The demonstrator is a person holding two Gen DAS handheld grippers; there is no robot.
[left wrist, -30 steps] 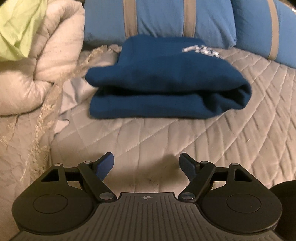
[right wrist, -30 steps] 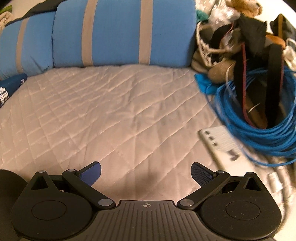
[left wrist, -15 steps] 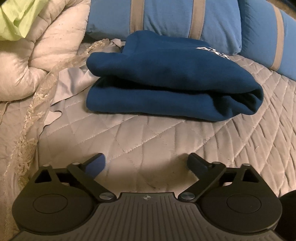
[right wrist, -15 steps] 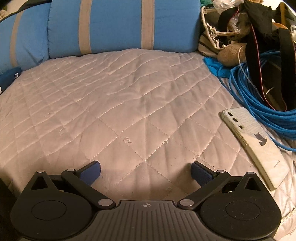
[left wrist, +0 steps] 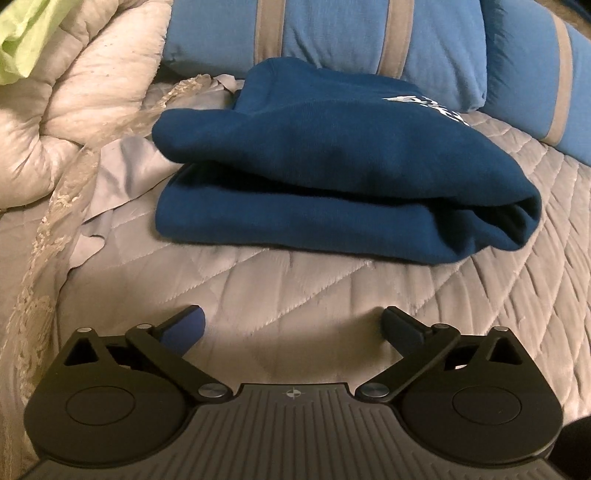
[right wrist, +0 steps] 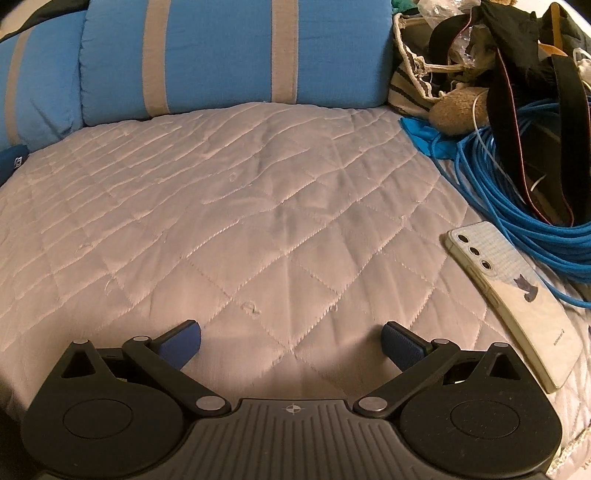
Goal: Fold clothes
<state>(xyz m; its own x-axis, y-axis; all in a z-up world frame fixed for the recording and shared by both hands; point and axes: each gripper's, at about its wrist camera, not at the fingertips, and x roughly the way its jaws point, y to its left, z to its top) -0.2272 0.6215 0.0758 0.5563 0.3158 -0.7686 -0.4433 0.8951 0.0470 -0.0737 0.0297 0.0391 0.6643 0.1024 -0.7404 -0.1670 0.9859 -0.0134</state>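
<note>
A dark blue sweatshirt (left wrist: pixel 332 177) lies folded in a thick stack on the quilted grey bedspread (left wrist: pixel 295 280), white lettering showing on its top right. My left gripper (left wrist: pixel 293 323) hovers just in front of it, open wide, with only quilt between its blue pads. In the right wrist view a small corner of the same sweatshirt (right wrist: pixel 13 160) peeks in at the far left edge. My right gripper (right wrist: pixel 291 338) is open over bare quilt (right wrist: pixel 258 206), holding nothing.
Blue pillows with grey stripes (left wrist: pixel 351 40) (right wrist: pixel 229 55) line the back. A bunched cream comforter (left wrist: pixel 74 110) and lime cloth (left wrist: pixel 26 33) sit at left. At right lie a white phone (right wrist: pixel 513 306), a coil of blue cable (right wrist: pixel 517 206) and a pile of bags and straps (right wrist: pixel 498 62).
The left gripper's jaws have opened wider and it has come closer to the sweatshirt. The right gripper has dropped lower, so the phone now sits sharp beside its right finger.
</note>
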